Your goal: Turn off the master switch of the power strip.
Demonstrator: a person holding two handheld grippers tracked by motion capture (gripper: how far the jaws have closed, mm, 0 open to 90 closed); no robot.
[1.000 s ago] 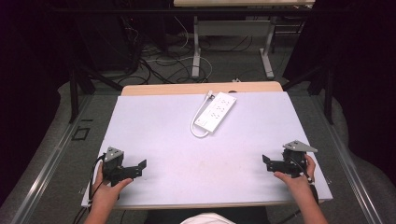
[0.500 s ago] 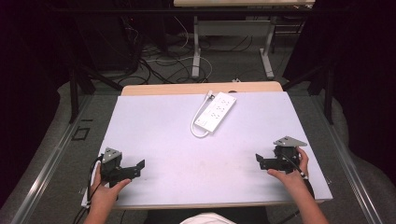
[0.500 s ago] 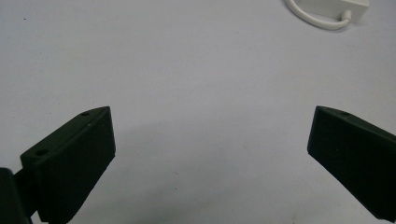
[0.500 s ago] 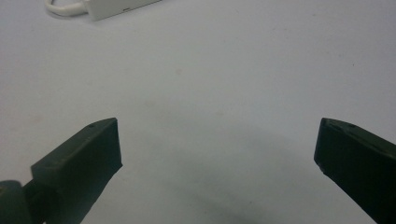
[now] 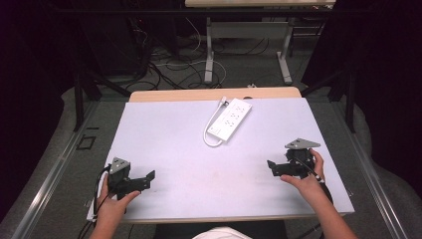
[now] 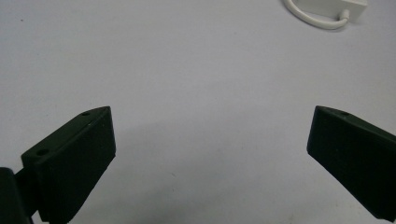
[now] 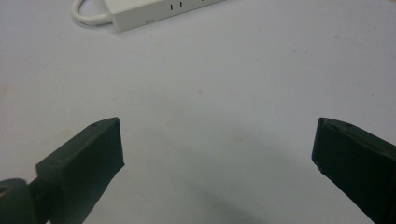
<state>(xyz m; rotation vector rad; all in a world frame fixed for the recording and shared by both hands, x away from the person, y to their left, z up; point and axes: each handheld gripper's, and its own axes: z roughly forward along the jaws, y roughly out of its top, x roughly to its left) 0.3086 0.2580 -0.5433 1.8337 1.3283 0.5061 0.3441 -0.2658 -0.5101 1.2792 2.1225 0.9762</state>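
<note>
A white power strip (image 5: 229,118) lies slanted at the far middle of the white table (image 5: 164,129), its short white cable (image 5: 213,135) looped beside it. The strip's end and cable loop (image 6: 317,16) show at the top of the left gripper view, and the strip (image 7: 159,8) at the top of the right gripper view. My left gripper (image 5: 147,178) is held low at the near left, open, with bare table between its jaws. My right gripper (image 5: 272,168) is held at the near right, open as well, nothing between its jaws. Both are far from the strip.
A wooden strip (image 5: 214,93) edges the table's far side. Beyond it, desk legs (image 5: 209,52) and loose cables (image 5: 174,64) cover the floor. Dark stands (image 5: 82,82) flank the table on both sides.
My right gripper has moved left and slightly away from the near edge. The left gripper has hardly shifted. Both stay open.
</note>
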